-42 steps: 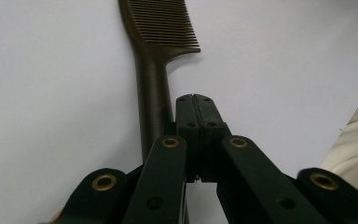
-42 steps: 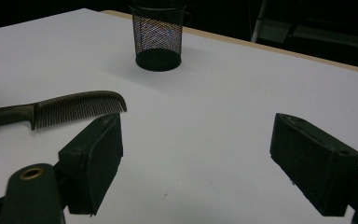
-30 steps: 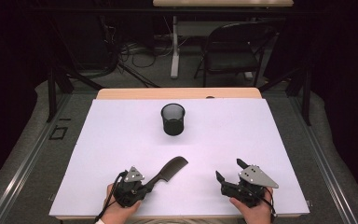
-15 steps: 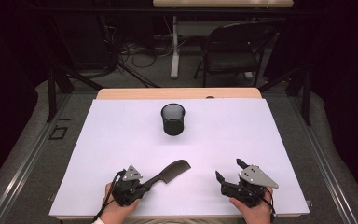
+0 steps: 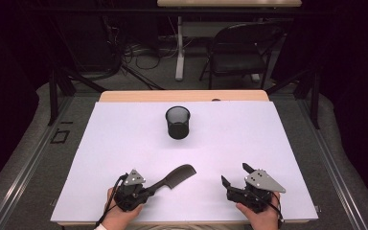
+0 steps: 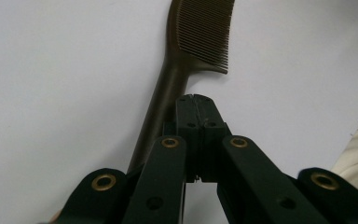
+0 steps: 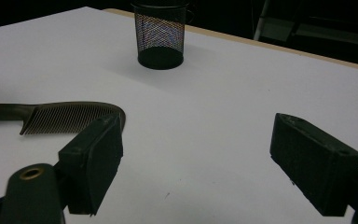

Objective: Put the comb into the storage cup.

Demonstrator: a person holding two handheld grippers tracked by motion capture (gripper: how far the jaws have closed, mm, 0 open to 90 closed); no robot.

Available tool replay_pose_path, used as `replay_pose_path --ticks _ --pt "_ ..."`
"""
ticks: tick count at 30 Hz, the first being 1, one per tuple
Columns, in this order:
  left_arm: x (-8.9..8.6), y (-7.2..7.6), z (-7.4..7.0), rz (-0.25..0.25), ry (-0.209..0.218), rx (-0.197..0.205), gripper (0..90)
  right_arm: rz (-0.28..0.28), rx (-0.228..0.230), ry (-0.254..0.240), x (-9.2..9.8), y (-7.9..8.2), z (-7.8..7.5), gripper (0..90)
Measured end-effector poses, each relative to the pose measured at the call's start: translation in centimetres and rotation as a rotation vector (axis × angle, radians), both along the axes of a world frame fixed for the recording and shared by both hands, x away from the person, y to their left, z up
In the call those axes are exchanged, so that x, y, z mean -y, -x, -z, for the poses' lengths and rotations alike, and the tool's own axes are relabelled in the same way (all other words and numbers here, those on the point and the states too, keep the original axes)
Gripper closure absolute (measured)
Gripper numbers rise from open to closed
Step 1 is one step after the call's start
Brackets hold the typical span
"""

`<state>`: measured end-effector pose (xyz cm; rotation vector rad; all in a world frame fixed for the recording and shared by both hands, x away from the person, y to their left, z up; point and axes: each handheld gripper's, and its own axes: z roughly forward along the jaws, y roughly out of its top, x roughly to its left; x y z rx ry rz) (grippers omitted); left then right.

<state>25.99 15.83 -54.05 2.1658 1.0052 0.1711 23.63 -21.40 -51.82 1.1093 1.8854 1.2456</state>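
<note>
At the near edge of the white table (image 5: pixel 124 143), the left gripper (image 5: pixel 146 190) sits low in the person's left hand (image 5: pixel 120 215), and a dark comb (image 5: pixel 175 175) runs from it up and to the right in the high view. The comb's handle end reaches into the gripper's front, while its toothed head lies free on the table beyond, pointing roughly toward the table's middle.

In the left gripper view, the two black jaws are pressed together with no gap between them, and the comb (image 6: pixel 168 93) passes along their left side and under them; its handle disappears beneath the jaw arms, so whether the pads actually pinch it cannot be told from here. The teeth face right in that view.

The right gripper (image 5: pixel 235 176) rests well apart from the comb, near the right front of the table, with its jaws spread wide and nothing between them. In the right gripper view the comb's head (image 7: pixel 74 116) lies just behind the left jaw.

A black mesh cup (image 5: pixel 178 122) stands upright farther back, near the table's centre, well away from both grippers.
</note>
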Motion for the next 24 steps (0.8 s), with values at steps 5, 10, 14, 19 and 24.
replay_pose_path --ticks 5,10,14,19,24 --pt "-0.7 -0.2 -0.5 -0.021 0.031 0.015 87.7 -0.004 0.004 0.001 0.0 0.0 0.0 16.9" --pt "-1.3 -0.4 -0.8 -0.033 0.061 0.033 82.9 -0.01 0.003 0.0 -0.1 0.1 0.0 16.9" --pt "-1.6 -0.4 -0.9 -0.043 0.071 0.046 79.4 -0.015 0.007 0.003 -0.2 0.1 0.1 16.9" --pt "-2.3 -0.7 -1.1 -0.066 0.092 0.044 77.4 -0.018 0.005 0.003 -0.2 0.1 0.1 16.9" --pt "-3.0 -0.9 -1.3 -0.08 0.111 0.058 73.0 -0.02 0.003 0.003 -0.3 0.1 0.1 16.9"
